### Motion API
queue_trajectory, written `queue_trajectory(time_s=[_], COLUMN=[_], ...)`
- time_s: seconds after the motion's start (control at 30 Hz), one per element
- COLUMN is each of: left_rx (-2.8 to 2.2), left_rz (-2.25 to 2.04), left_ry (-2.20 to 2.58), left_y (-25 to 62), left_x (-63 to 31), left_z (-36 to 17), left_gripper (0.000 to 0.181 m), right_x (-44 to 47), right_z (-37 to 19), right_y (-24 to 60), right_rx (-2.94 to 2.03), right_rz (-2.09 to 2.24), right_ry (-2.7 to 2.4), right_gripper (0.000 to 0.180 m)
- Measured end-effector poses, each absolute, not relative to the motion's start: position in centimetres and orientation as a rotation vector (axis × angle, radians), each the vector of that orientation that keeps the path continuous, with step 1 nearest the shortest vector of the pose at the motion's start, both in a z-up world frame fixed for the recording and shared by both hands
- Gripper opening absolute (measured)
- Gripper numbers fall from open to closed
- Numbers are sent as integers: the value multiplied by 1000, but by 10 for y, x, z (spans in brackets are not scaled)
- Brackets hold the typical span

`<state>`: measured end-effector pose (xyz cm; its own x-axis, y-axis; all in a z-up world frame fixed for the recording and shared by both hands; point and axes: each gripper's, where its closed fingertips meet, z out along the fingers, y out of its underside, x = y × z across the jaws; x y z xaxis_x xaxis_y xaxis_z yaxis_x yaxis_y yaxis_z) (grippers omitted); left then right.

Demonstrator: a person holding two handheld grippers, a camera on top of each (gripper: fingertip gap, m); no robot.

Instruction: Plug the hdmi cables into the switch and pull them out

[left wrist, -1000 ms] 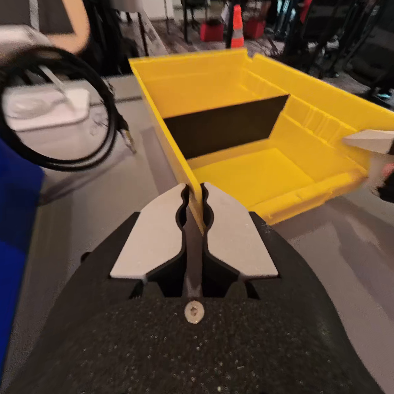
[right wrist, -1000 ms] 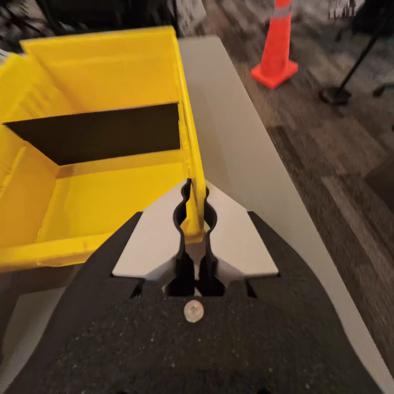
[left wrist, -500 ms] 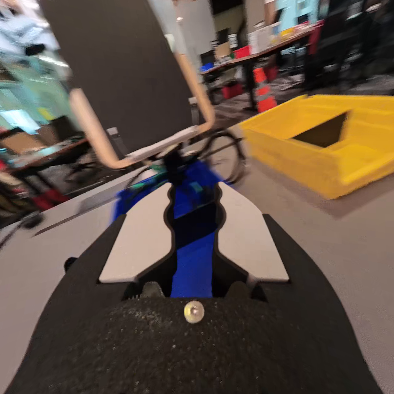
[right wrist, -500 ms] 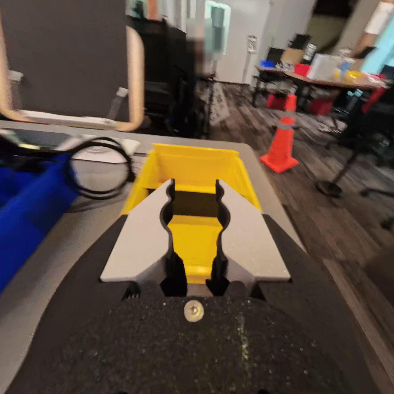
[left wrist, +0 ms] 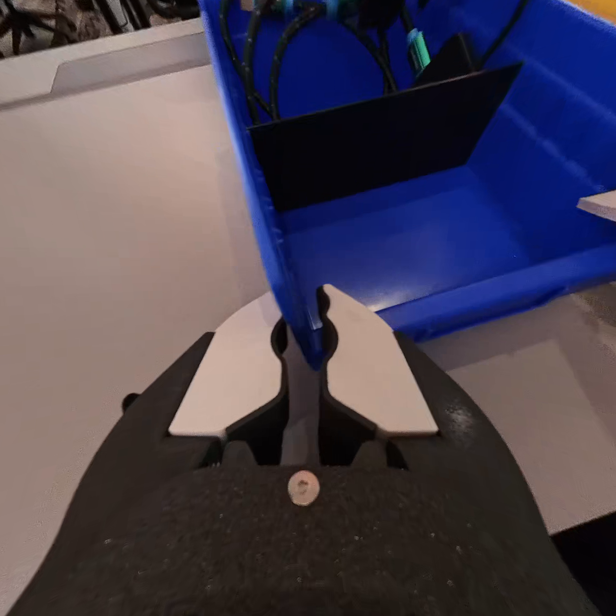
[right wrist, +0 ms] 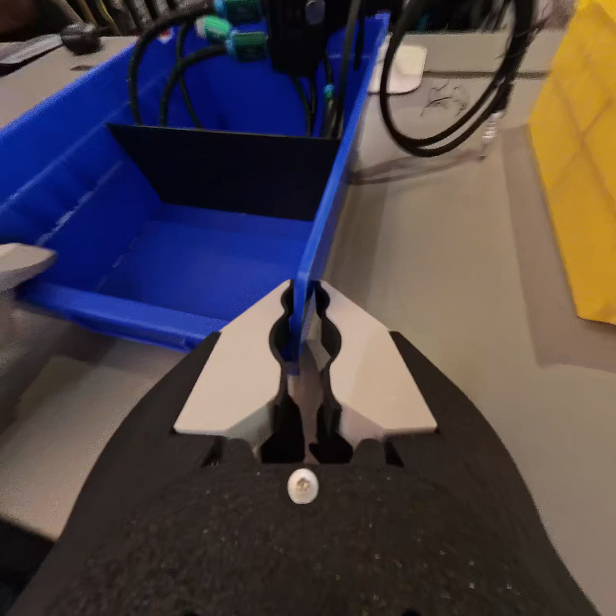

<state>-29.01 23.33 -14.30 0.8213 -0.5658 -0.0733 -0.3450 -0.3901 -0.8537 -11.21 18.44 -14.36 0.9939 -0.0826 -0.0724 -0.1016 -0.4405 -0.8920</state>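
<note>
A blue bin (left wrist: 433, 240) stands on the grey table, split by a black divider (left wrist: 366, 143). Its far compartment holds black HDMI cables (left wrist: 280, 66) with green plugs (left wrist: 418, 50) and a black box-like device (right wrist: 293, 36). The near compartment is empty. My left gripper (left wrist: 300, 300) is shut on the bin's left wall near the front corner. My right gripper (right wrist: 303, 283) is shut on the bin's right wall (right wrist: 320, 216) near the front corner. Each gripper's finger shows at the edge of the other view, as the right finger (left wrist: 600, 208) and the left finger (right wrist: 23, 263).
A yellow bin (right wrist: 583, 166) stands to the right of the blue one. A coiled black cable (right wrist: 450, 100) and a white device (right wrist: 403, 66) lie behind, between the bins. Grey table (left wrist: 116, 233) stretches to the left; its front edge is close. Across from one pair of fingers to the other is roughly 20 cm.
One second ago both grippers were shut on the yellow bin's walls. They let go, opened, swung left, and are now shut on the blue bin's walls.
</note>
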Motion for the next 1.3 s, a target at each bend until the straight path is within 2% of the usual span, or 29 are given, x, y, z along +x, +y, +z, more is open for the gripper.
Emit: queue_trajectory(time_s=[0.03,0.3,0.5,0.63,0.8,0.9,1.07,1.2,1.3], left_rx=[-2015,-1805,-1717,-1736,-1837,-1907,-1993,-2021,-2040], left_rz=[-260,-136,-82,-44,-15,-5,-46,-255,-293], left_ry=[681,675,569,526,556,591,461,390,440], left_y=[235,245,277,301,328,339,353,350,341], left_x=[-291,-317,-385,-447,-498,-509,-521,-517,-515], left_z=[-142,-95,-68,-71,-98,-123,-133,-138,-140], left_gripper=[6,3,3,3,3,4,4,2,10], right_x=[-106,-125,-188,-248,-303,-317,-331,-337,-337], right_z=[-143,-105,-76,-78,-111,-132,-136,-136,-134], right_y=[187,196,235,267,296,301,306,304,284], right_rx=[-2025,-1900,-1787,-1797,-1930,-1966,-1975,-2014,-2057], right_rz=[-42,-181,-162,-107,-29,76,187,327,546], right_ry=[164,183,161,143,124,148,90,-16,-69], right_gripper=[6,1,1,2,3,4,11,18,30])
